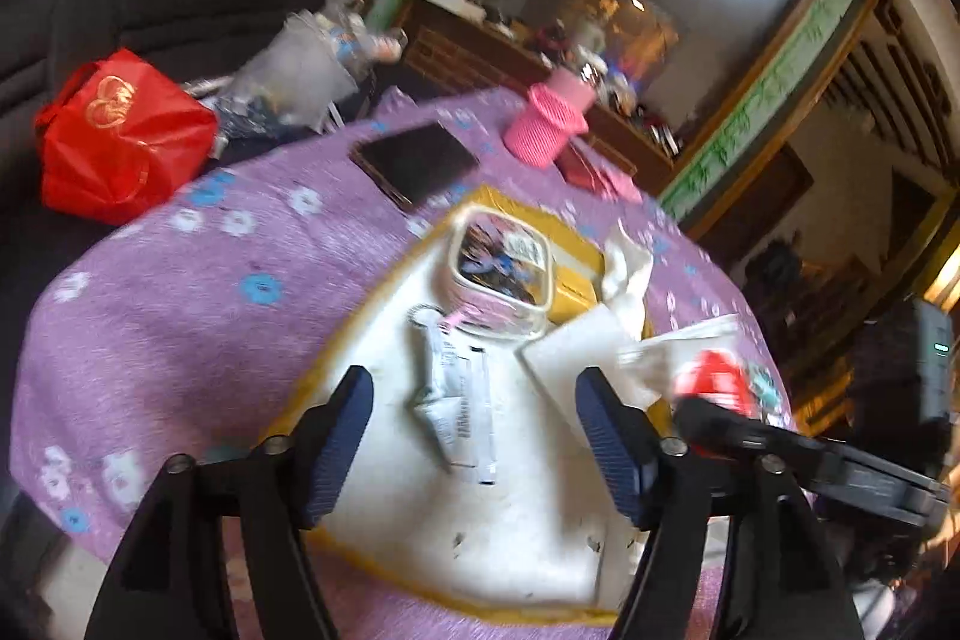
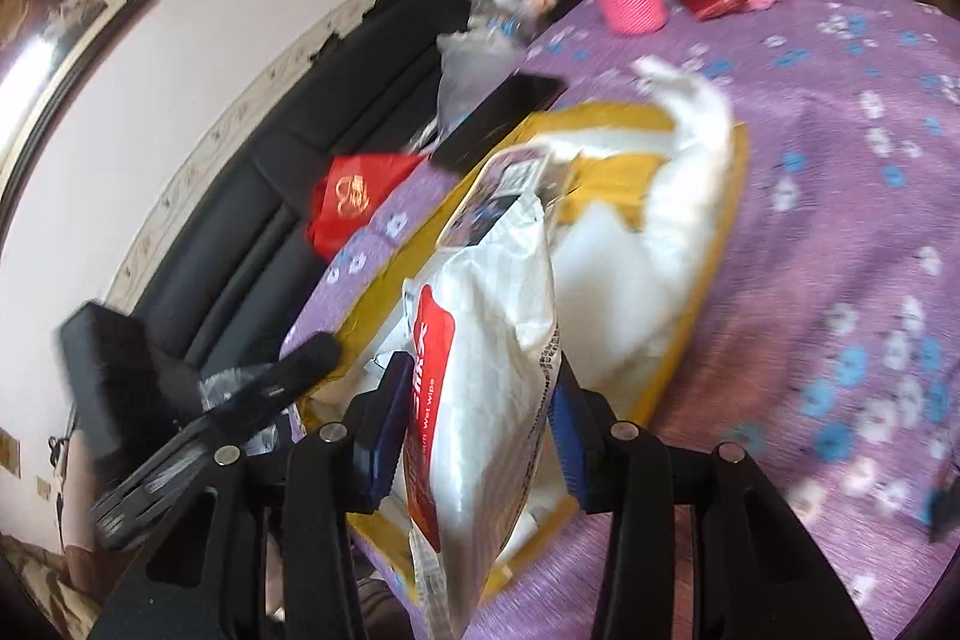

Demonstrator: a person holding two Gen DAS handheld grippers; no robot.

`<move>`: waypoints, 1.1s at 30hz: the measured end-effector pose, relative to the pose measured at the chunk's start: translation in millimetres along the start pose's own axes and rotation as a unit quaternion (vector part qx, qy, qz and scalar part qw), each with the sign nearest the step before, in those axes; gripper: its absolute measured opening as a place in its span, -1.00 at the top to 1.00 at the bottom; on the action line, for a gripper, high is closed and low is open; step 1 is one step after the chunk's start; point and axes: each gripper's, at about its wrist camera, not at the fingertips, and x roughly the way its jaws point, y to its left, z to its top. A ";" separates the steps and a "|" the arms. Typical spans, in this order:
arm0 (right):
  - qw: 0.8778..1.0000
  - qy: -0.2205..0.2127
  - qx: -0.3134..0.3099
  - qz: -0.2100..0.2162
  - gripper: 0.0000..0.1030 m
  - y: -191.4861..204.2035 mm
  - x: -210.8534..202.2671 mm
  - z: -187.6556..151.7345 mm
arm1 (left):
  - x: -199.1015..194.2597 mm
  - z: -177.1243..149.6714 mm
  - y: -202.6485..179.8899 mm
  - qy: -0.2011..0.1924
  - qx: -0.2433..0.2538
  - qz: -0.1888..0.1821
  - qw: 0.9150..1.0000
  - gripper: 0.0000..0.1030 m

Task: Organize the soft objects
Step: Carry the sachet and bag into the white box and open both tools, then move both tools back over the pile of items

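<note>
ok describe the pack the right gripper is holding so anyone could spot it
Find the purple flowered cloth, then the yellow-rimmed white tray on it. Above the tray, the right gripper pinches a wet wipes pack: the only white pouch with a red label.

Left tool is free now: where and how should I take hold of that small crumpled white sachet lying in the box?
Grip the small white sachet across its narrow middle, coming down from above with the left tool, whose jaws stand open either side of it. It lies flat and long on the box's white lining, running away from the tool, so closing across its width should likely catch both edges. Stay short of the clear container beyond.
</note>
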 end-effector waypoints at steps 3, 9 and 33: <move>1.000 0.011 -0.015 -0.015 0.10 8.2 19.3 1.1 | -20.2 -2.5 7.3 -0.024 -0.002 0.004 1.000 -0.44; 1.000 0.007 -0.006 -0.024 -0.23 5.2 31.4 6.6 | -34.4 0.3 12.0 -0.044 0.005 0.007 0.999 -0.48; 0.917 -0.283 -0.049 -0.276 -0.88 -41.2 -154.3 -87.9 | -46.1 -52.8 -107.3 -0.070 0.192 0.072 0.976 -0.48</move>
